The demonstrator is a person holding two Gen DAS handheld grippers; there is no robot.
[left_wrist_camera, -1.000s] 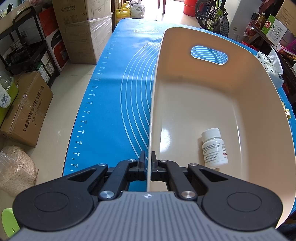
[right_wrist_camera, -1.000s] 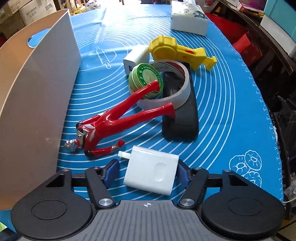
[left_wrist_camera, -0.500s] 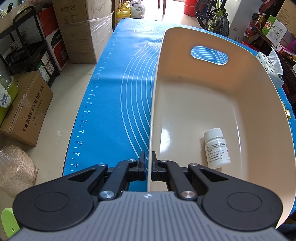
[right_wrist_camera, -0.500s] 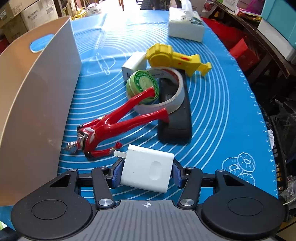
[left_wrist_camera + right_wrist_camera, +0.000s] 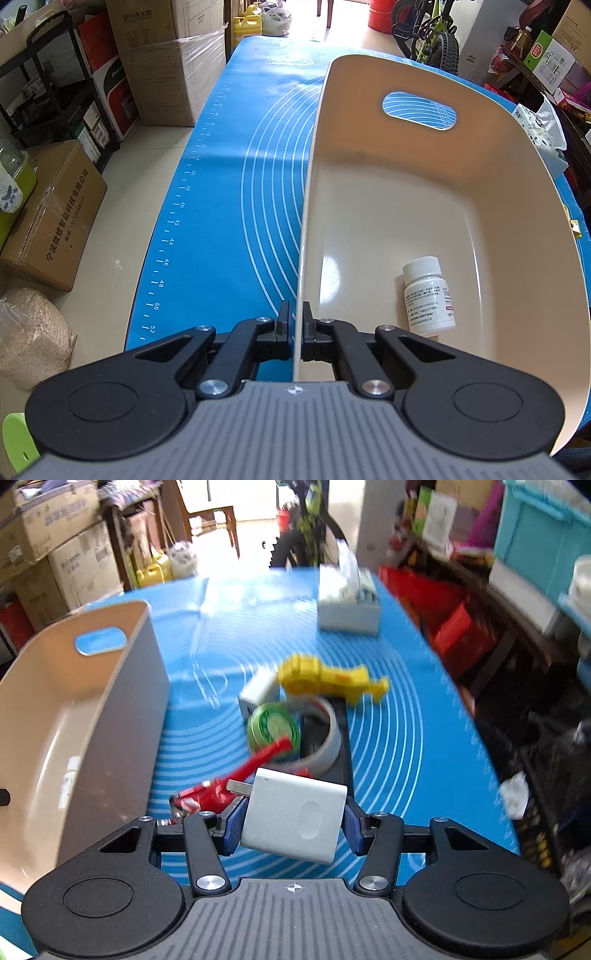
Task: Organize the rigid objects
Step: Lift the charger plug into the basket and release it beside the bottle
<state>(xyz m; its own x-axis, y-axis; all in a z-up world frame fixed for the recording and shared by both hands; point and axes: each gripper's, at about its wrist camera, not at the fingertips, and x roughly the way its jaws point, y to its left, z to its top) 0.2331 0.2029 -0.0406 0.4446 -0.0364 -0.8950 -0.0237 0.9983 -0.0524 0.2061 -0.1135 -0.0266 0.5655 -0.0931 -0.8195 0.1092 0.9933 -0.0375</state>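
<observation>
white charger [image 5: 293, 821] hides the blurred red figure's [image 5: 236, 781] middle.

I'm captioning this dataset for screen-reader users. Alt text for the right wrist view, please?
The right gripper holds a white charger above a blue mat. Beyond lie a red figure, tape roll and yellow toy; a beige bin stands left.

Left gripper [image 5: 294, 325]: jaws pinched on the beige plastic bin's thin wall [image 5: 301, 258]. Right gripper [image 5: 293, 821]: blue pads clamp a white rectangular plug adapter [image 5: 293, 814], pointing downward.
</observation>
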